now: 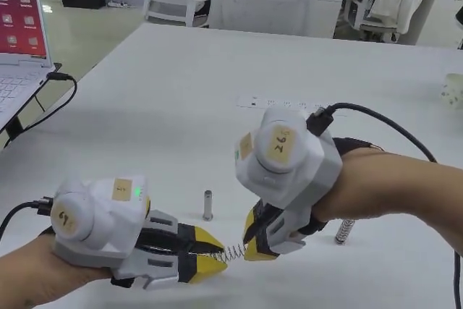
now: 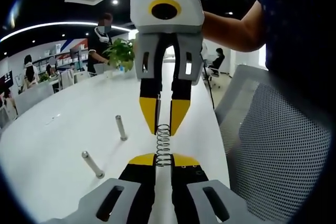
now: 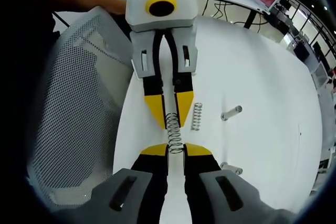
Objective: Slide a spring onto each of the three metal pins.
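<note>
A small steel spring (image 1: pixel 233 252) hangs level just above the white table, stretched between my two grippers. My left gripper (image 1: pixel 211 252) comes in from the lower left and is shut on one end of the spring (image 2: pixel 163 146). My right gripper (image 1: pixel 253 247) faces it and is shut on the other end of the spring (image 3: pixel 174 135). One metal pin (image 1: pixel 207 205) stands upright just behind the spring. The left gripper view has two pins (image 2: pixel 121 127) (image 2: pixel 92 164) off to the left. A second spring (image 3: pixel 197 116) sits on the table beside the left gripper's yellow tips.
Another spring (image 1: pixel 344 231) stands by the person's right forearm. A laptop (image 1: pixel 18 41) and its black cable (image 1: pixel 61 99) lie at the table's left edge. A mesh chair (image 2: pixel 273 145) is close to the table's near edge. People stand far off in the room.
</note>
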A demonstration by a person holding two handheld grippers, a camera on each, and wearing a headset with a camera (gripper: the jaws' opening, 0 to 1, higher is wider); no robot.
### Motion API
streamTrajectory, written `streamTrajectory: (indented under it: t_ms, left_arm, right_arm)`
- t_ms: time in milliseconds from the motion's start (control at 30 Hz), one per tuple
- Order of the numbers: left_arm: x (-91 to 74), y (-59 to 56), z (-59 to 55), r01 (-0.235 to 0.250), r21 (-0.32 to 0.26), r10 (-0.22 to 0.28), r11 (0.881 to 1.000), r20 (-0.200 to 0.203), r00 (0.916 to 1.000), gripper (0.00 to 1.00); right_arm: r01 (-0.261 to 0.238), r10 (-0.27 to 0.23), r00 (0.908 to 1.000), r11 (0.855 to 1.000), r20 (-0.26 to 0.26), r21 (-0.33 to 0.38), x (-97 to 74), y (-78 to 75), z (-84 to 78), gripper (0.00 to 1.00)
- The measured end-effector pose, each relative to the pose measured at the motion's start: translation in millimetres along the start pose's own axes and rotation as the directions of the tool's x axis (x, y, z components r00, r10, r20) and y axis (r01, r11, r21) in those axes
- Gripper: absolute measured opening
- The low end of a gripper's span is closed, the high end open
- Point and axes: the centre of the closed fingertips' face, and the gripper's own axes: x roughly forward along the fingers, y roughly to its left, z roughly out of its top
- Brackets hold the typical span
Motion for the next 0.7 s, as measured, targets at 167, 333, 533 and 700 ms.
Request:
streamTrajectory:
  t_ms: [167, 333, 533, 700]
  left_arm:
    - [0.0, -0.3, -0.4, 0.001, 0.008, -0.001, 1.0, -0.005, 1.0, 0.02]
    - [-0.3, -1.0, -0.7, 0.002, 0.013, -0.001, 1.0, -0.007, 1.0, 0.02]
    - [-0.5, -2.0, 1.0, 0.002, 0.015, -0.002, 1.0, -0.002, 1.0, 0.02]
    - [-0.9, -3.2, 3.1, 0.004, 0.021, -0.004, 1.0, 0.005, 1.0, 0.02]
  right_arm:
    - [0.007, -0.007, 0.9999, 1.0, 0.008, -0.015, -3.6, 1.3, 6.1, 0.08]
    - [0.011, -0.01, 0.9996, 0.999, 0.025, -0.03, -7.8, 3.4, 14.5, 0.08]
    - [0.015, -0.012, 0.9987, 0.999, 0.05, -0.05, -11.6, 6.2, 26.9, 0.08]
    - [0.016, -0.012, 0.9979, 0.998, 0.064, -0.061, -13.4, 7.8, 34.0, 0.08]
